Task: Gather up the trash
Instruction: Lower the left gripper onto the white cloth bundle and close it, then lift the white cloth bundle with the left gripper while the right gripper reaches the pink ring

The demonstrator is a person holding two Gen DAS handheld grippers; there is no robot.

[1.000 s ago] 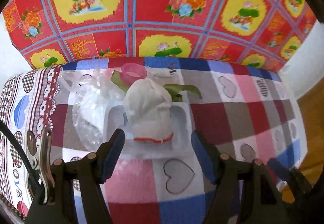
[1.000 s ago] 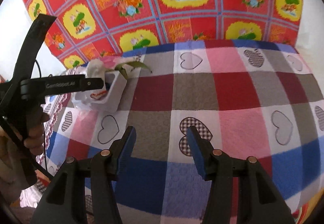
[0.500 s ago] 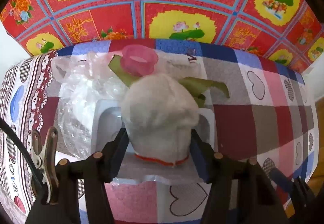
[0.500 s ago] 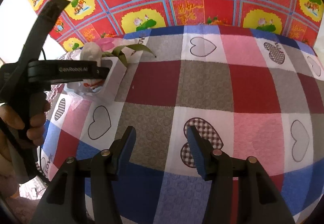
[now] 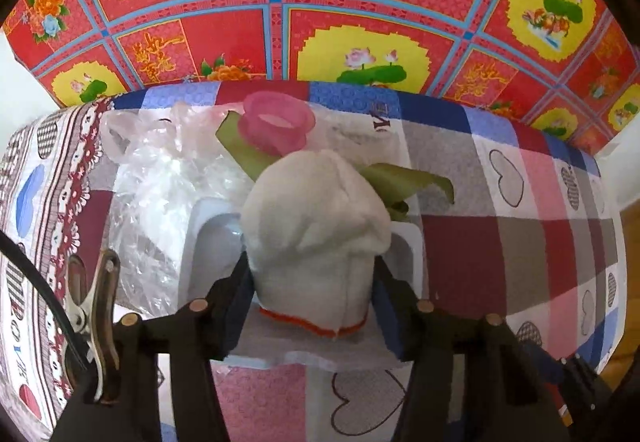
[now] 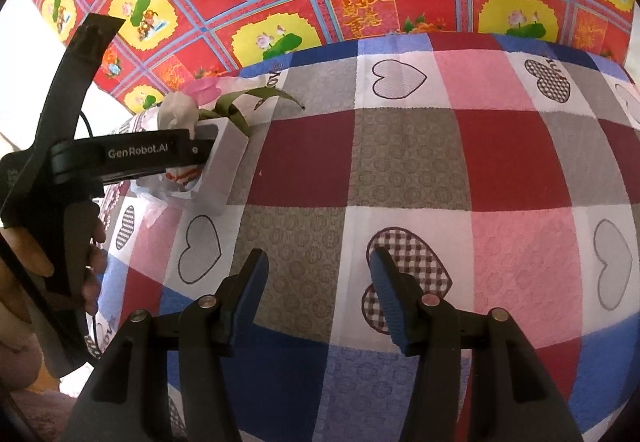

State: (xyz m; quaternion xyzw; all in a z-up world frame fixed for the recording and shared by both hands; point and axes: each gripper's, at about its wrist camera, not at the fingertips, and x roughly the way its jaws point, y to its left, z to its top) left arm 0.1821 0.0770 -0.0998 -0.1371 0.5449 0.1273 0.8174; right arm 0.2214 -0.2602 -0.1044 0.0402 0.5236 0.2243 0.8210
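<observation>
White tray (image 5: 208, 238) holding bundled sock (image 5: 316, 226), left tongs (image 5: 312, 296) gripping it, right tongs (image 6: 318, 302) agape, empty.

Two tools show: the left tool (image 5: 312, 282) and the right tool (image 6: 318, 296). One white cloth bundle (image 5: 316, 218) with a red hem, one white plastic tray (image 5: 208, 238), one crumpled clear plastic bag (image 5: 160, 182), one pink ring-shaped piece (image 5: 276, 124) and two green leaf strips (image 5: 404, 182) (possibly more hidden behind the bundle) lie together on one checked, heart-printed tabletop (image 6: 400, 162). One metal clip (image 5: 98, 322) is at the left edge of the left wrist view.
</observation>
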